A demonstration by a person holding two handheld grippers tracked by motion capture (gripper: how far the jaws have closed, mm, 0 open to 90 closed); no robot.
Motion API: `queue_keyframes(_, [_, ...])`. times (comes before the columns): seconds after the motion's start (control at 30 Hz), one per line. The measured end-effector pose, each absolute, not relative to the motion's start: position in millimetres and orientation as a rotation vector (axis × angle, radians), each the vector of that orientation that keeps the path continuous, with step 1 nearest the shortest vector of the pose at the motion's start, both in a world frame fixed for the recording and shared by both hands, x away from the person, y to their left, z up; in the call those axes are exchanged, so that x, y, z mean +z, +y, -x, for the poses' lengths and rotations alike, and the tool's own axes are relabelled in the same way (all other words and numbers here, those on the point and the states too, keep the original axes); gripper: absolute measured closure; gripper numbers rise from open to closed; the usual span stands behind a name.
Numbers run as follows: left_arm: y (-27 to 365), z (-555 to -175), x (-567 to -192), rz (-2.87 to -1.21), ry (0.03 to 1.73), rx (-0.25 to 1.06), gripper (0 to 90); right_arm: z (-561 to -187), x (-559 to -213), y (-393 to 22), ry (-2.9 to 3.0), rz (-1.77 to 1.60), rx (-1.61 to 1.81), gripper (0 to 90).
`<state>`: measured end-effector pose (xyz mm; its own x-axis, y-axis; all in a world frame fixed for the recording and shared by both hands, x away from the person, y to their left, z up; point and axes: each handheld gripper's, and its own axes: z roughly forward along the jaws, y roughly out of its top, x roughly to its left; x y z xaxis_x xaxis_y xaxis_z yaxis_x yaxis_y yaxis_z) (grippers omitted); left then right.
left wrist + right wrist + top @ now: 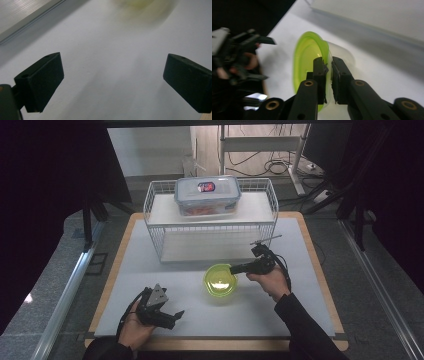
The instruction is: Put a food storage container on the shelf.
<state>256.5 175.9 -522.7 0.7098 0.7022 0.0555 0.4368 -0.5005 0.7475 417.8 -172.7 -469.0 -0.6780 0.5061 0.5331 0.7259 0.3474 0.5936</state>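
partly blurred, right gripper (328, 65) pinching green bowl (220, 281) rim, left gripper (112, 75) wide, bowl beyond it smeared

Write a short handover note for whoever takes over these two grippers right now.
Right gripper: shut on the rim of the green bowl, one jaw inside, one outside.
Left gripper: open, nothing between the jaws, resting low near the table's front edge.
Things: the bowl sits on the white mat, in front of the wire rack. A lidded clear food box stands on the rack's top shelf.
Done: the bowl is gripped.
Left: probably moving the bowl, perhaps to the rack; the pictures do not settle where it goes. Left gripper is free to help.
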Motion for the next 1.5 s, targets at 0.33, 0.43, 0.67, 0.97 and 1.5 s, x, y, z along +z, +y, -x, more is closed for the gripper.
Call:
queue_keyframes(0.33, [175.3,-256.8,-523.4,-2.182,0.86,0.457,3.3,-425.0,-481.7,-178.4,-2.439,1.246,-1.187,70.4])
queue_keyframes(0.43, [175.1,-257.0,-523.7,-2.184,0.86,0.455,3.3,-426.8,-484.6,-179.3,-2.43,1.28,-1.18,69.4])
queue_keyframes(0.67, [174.7,-256.9,-523.9,-2.188,0.859,0.457,3.4,-428.9,-487.3,-180.4,-2.344,1.383,-1.158,66.7])
queue_keyframes(0.97, [173.7,-256.5,-524.0,-2.192,0.853,0.458,3.4,-428.8,-489.3,-183.0,-2.277,1.412,-1.164,79.1])
queue_keyframes(1.5, [173.8,-256.2,-523.7,-2.193,0.85,0.463,3.6,-422.7,-479.4,-173.5,-2.258,1.302,-1.259,83.2])
